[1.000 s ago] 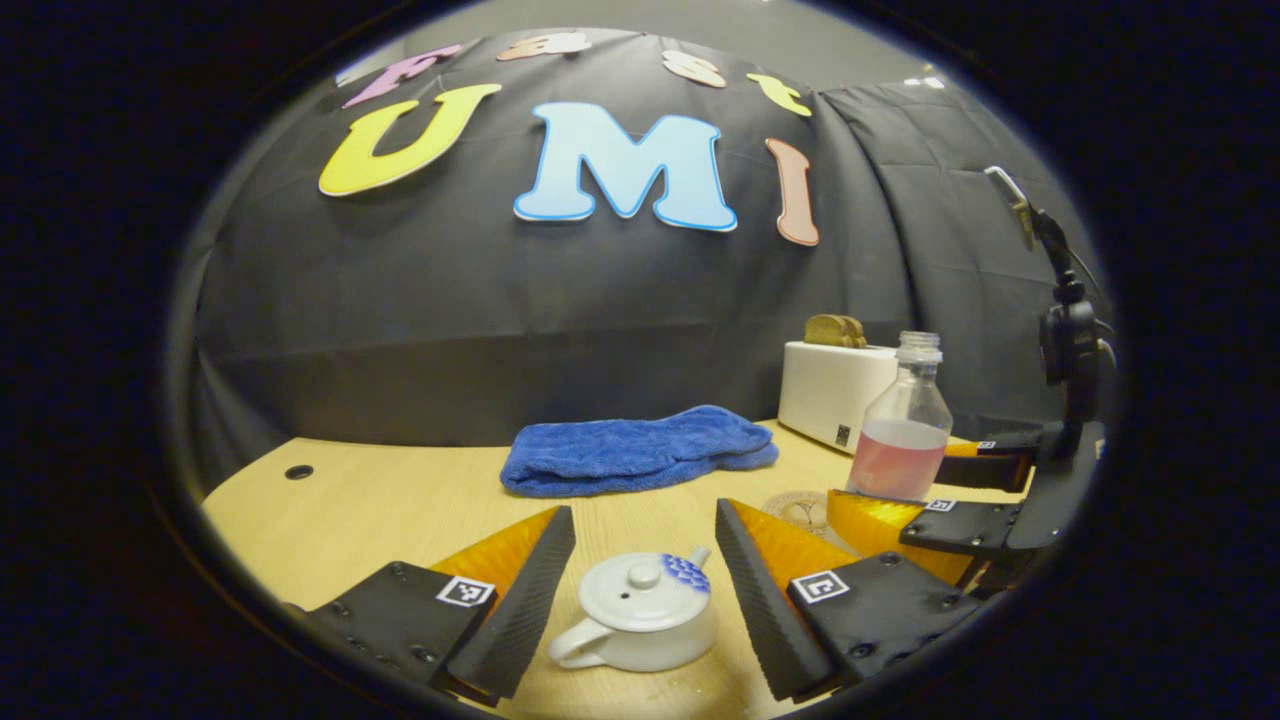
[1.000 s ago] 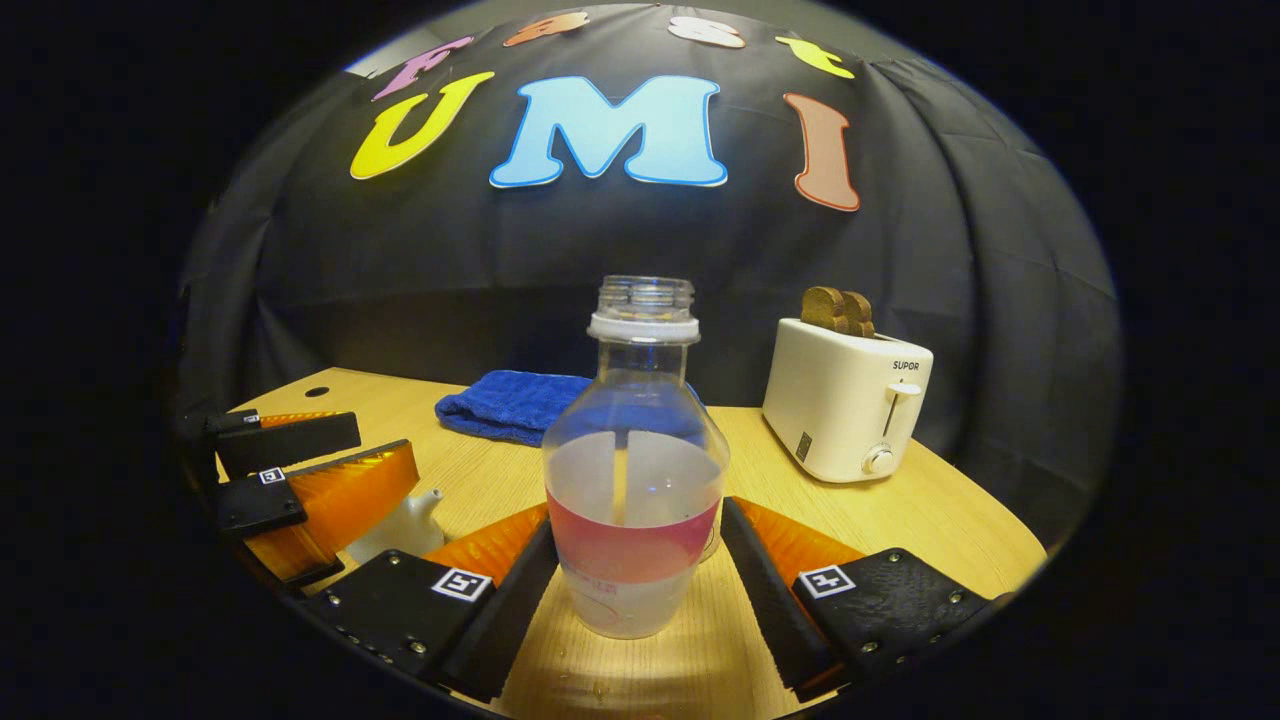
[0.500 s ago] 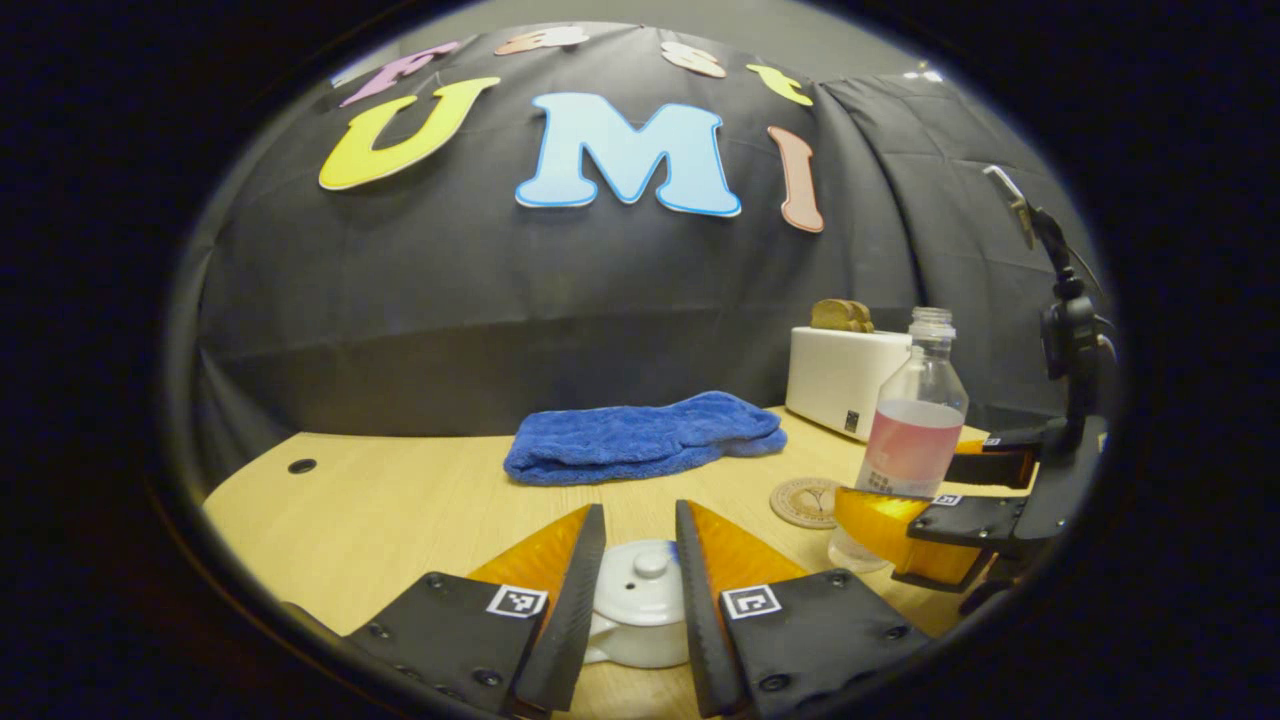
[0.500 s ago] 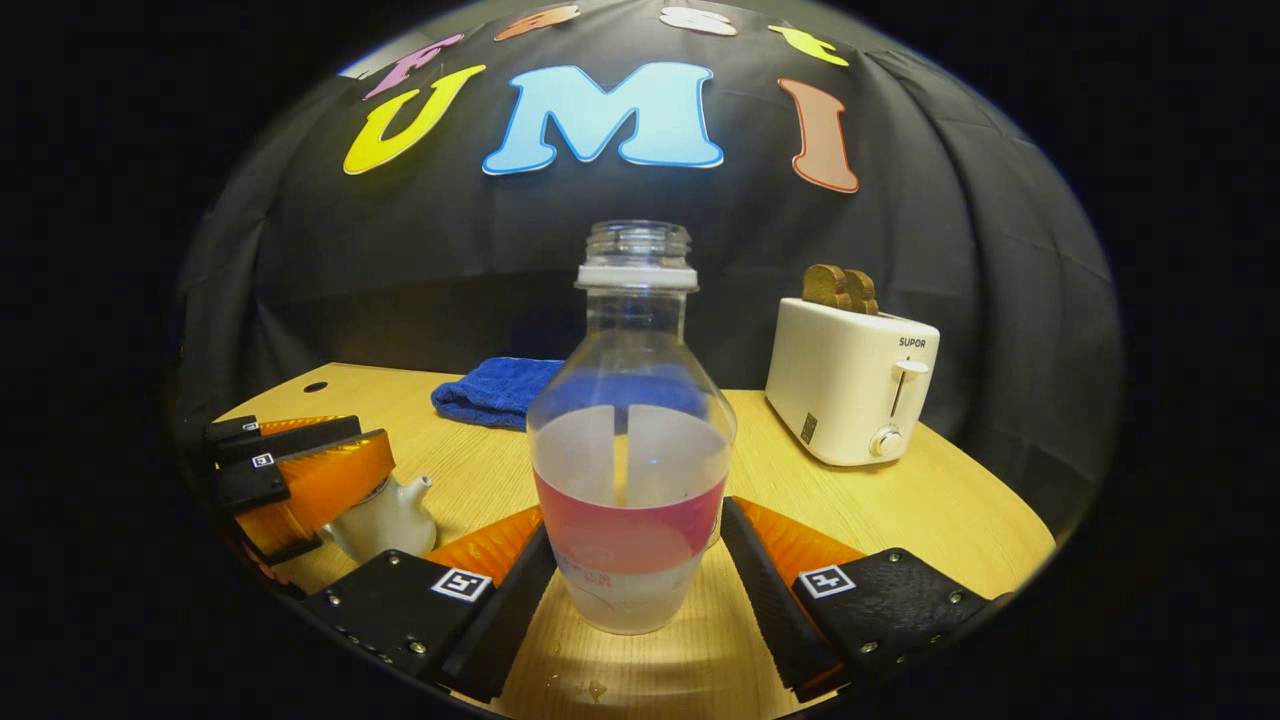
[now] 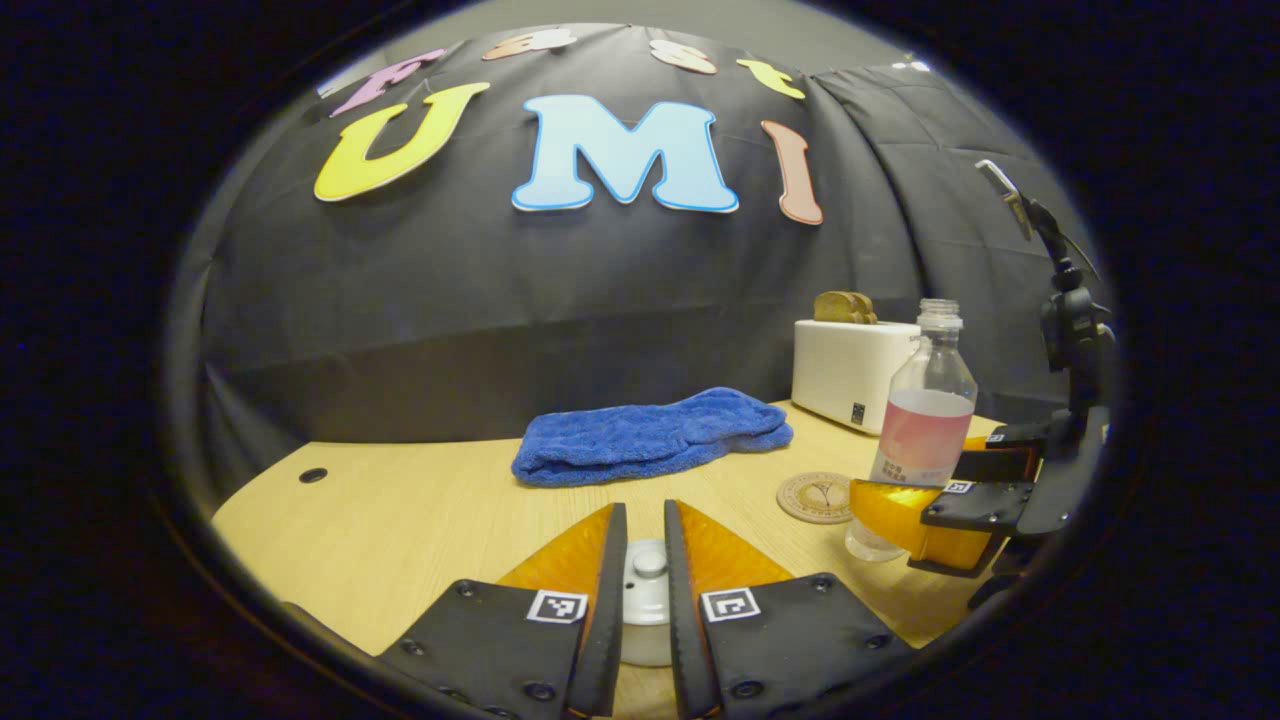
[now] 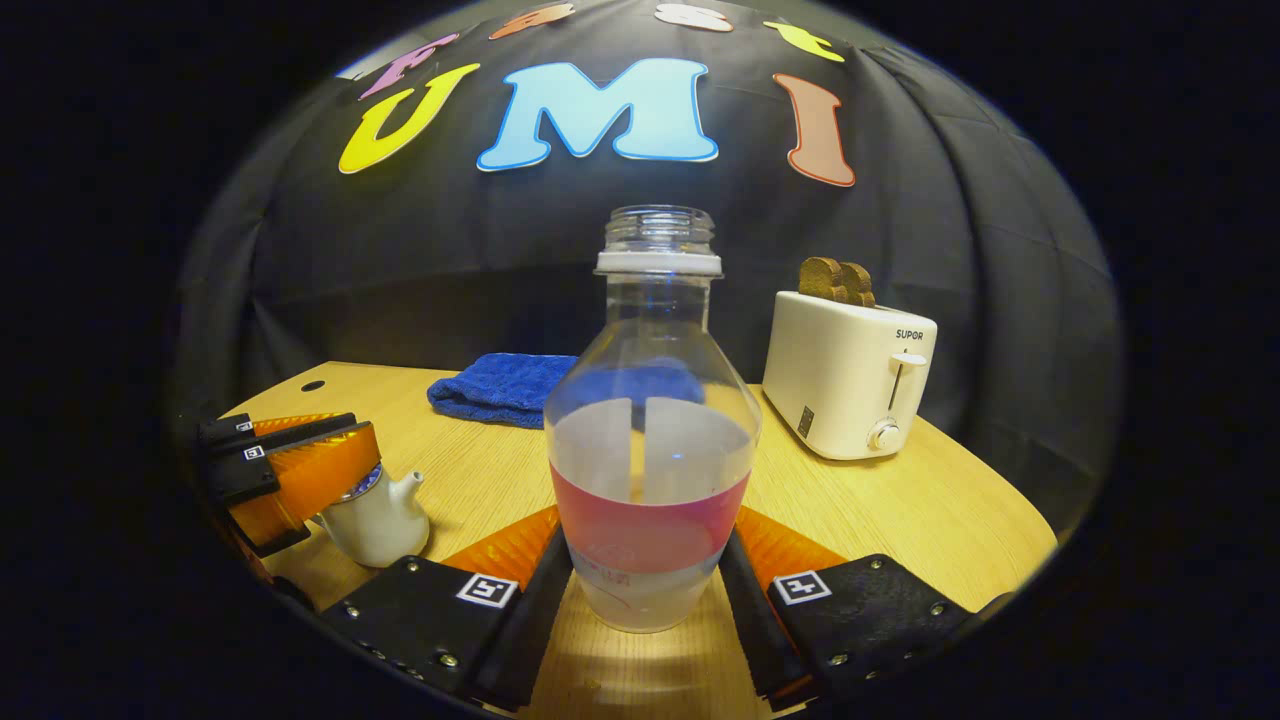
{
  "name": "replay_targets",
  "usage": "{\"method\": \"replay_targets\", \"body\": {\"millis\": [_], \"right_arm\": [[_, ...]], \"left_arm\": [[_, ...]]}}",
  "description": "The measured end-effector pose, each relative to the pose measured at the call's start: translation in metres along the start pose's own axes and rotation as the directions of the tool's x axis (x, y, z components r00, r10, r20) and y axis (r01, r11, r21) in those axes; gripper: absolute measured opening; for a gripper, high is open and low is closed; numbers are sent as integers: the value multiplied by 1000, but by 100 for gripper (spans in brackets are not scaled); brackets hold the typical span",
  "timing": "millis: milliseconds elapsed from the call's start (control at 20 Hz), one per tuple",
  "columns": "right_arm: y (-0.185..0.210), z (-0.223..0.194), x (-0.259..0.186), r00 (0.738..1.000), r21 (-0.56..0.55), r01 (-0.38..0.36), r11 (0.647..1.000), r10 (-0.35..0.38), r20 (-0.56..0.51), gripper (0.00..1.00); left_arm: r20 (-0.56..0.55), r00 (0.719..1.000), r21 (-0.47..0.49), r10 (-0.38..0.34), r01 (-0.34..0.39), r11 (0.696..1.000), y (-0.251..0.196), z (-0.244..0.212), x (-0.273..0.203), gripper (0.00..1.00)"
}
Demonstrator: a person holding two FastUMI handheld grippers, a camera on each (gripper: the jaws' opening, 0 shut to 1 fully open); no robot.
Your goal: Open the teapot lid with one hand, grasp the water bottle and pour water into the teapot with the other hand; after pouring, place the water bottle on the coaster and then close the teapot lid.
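Both grippers engaged: teapot lid and water bottle.
Left gripper (image 5: 640,590): fingers narrow, pinching lid knob (image 5: 649,562) of teapot (image 6: 375,515), lid on. Right gripper (image 6: 645,590): fingers pressed against upright water bottle (image 6: 650,440) on surface (image 6: 900,500). Coaster (image 5: 815,497) just beside bottle, bare.

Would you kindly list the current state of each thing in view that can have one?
teapot: upright on the table, lid on.
teapot lid: in place, its knob between the left gripper jaws.
water bottle: upright, uncapped, partly full, clamped low down by the right gripper.
coaster: bare, beside the bottle.
toaster: bread sticking up, lever raised.
blue towel: folded, lying flat.
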State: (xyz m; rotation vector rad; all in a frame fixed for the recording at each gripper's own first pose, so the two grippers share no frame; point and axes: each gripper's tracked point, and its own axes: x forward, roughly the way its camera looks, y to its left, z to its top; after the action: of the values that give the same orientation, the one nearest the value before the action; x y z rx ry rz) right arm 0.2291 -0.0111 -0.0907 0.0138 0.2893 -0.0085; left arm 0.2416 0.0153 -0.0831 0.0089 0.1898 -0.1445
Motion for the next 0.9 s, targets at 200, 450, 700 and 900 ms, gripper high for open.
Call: {"method": "replay_targets", "body": {"millis": [200, 450, 700, 900], "right_arm": [[1, 1, -2, 1000, -24, 7, 1000, -7, 8, 78], [3, 2, -4, 1000, -52, 10, 999, -9, 16, 78], [1, 3, -5, 999, -82, 24, 996, -23, 25, 78], [2, 7, -10, 998, -158, 48, 986, -41, 47, 78]], "left_arm": [[14, 1000, 7, -1, 1, 1000, 0, 0, -1, 18], [40, 999, -11, -3, 3, 1000, 1, 6, -4, 12], [81, 997, -39, 3, 0, 999, 5, 19, -12, 12], [127, 992, -51, 17, -10, 999, 13, 35, -25, 11]]}}
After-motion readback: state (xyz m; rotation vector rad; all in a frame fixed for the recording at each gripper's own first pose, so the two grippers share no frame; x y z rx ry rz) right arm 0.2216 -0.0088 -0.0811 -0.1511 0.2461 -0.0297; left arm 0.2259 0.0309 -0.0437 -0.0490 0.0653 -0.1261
